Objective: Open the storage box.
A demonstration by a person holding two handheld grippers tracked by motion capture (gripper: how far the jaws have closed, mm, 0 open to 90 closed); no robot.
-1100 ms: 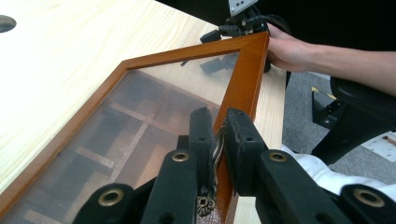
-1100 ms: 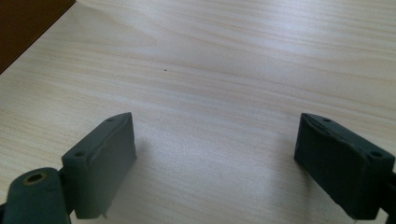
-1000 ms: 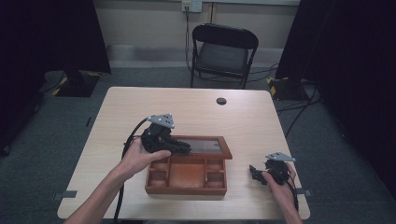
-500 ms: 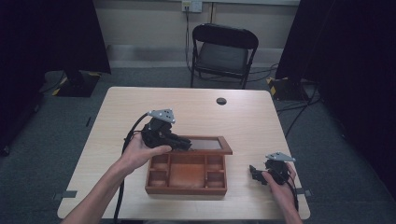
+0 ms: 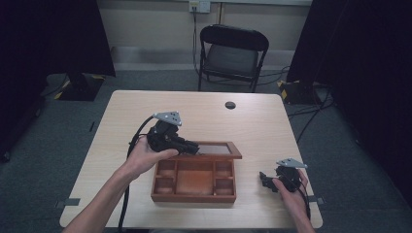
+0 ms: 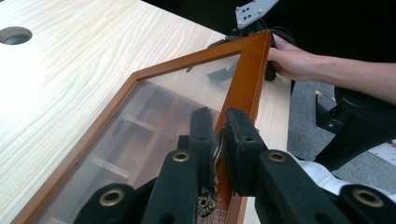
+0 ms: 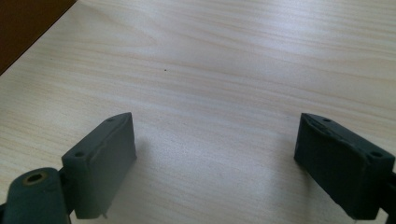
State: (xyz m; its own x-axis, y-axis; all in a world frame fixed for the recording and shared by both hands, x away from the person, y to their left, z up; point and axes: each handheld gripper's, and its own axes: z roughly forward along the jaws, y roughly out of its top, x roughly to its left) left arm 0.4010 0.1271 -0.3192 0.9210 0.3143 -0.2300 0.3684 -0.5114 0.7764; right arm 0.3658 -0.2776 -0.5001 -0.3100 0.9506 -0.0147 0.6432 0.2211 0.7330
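A brown wooden box [image 5: 194,183] with several compartments sits at the table's front centre. Its glass-paned lid [image 5: 214,149] is lifted off the box and tilted up on its rear hinge. My left gripper [image 5: 193,145] is shut on the lid's front frame. In the left gripper view the gripper [image 6: 219,135] pinches the orange-brown lid frame [image 6: 245,79] by a small brass clasp, and the compartments show through the glass [image 6: 149,121]. My right gripper [image 5: 265,178] rests open on the table right of the box, with bare wood between its fingers [image 7: 105,158].
A round cable hole [image 5: 230,105] lies in the table's far middle. A black folding chair [image 5: 233,48] stands behind the table. The box's dark corner [image 7: 28,23] is to the left of the right gripper. The other hand's gripper plate [image 6: 252,11] shows beyond the lid.
My left gripper has risen and drawn back a little with the lid's edge, tilting the lid higher. The right gripper has stayed where it was.
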